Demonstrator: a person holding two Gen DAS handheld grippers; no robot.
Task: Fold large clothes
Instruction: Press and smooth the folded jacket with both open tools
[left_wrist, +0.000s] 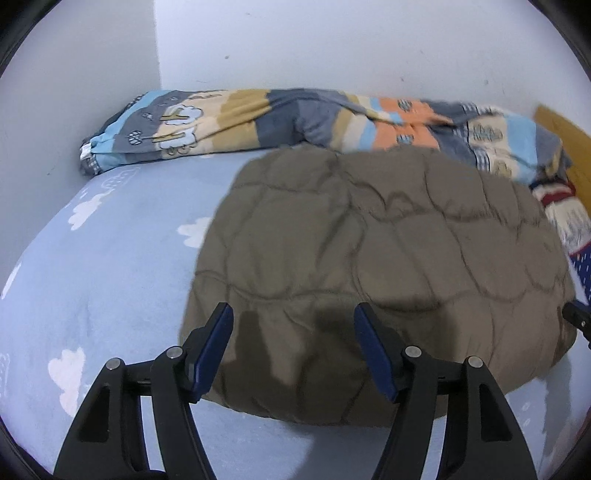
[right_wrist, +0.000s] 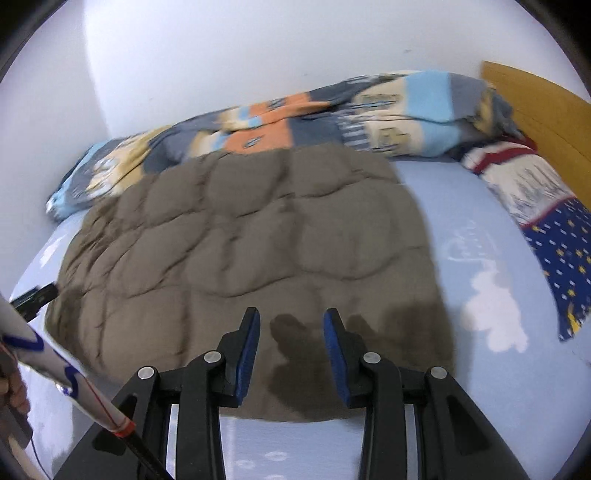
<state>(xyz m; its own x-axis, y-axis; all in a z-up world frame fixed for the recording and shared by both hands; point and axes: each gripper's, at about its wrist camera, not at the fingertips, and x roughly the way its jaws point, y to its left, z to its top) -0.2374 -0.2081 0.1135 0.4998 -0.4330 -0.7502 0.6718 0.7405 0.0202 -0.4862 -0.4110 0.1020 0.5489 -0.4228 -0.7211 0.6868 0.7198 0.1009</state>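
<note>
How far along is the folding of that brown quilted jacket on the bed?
Done: the brown quilted jacket lies on the light blue sheet as a compact block with no sleeves showing, so it looks already folded. In hand: nothing; the left gripper and right gripper hover open above its near edge. Left: perhaps one more fold or tidying. The patterned blanket by the wall lies bunched.

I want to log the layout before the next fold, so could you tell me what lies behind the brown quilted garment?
Behind the brown quilted garment a colourful patterned blanket lies bunched along the white wall. The garment's far edge covers the blanket's lower part.
</note>
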